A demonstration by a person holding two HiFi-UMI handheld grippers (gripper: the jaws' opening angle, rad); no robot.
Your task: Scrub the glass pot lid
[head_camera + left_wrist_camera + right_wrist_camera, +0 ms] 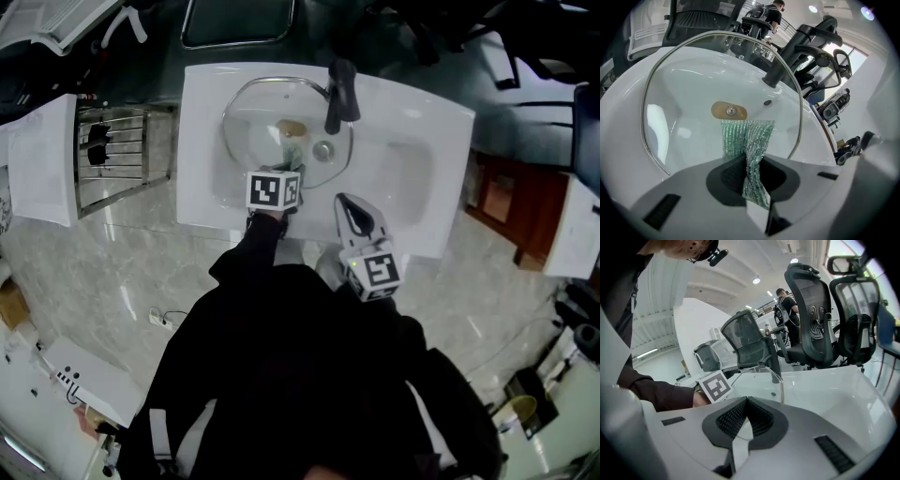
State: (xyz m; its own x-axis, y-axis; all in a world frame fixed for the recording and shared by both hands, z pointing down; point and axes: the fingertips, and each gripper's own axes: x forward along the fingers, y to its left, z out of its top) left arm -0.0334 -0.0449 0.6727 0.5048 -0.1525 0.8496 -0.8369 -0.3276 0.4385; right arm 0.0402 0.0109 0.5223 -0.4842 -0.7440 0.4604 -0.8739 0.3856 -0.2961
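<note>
L tool (752, 173) clamps cloth (747, 136), pressed on lid (684, 93) just ahead. R tool (745, 423) clenched, empty. Scrubbing prob. underway; most of lid still to do.

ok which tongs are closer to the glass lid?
Left. The left tongs reach onto the lid, shut on a green scrubbing cloth on its glass. The right tongs are shut, empty, back at the front edge of the sink.
</note>
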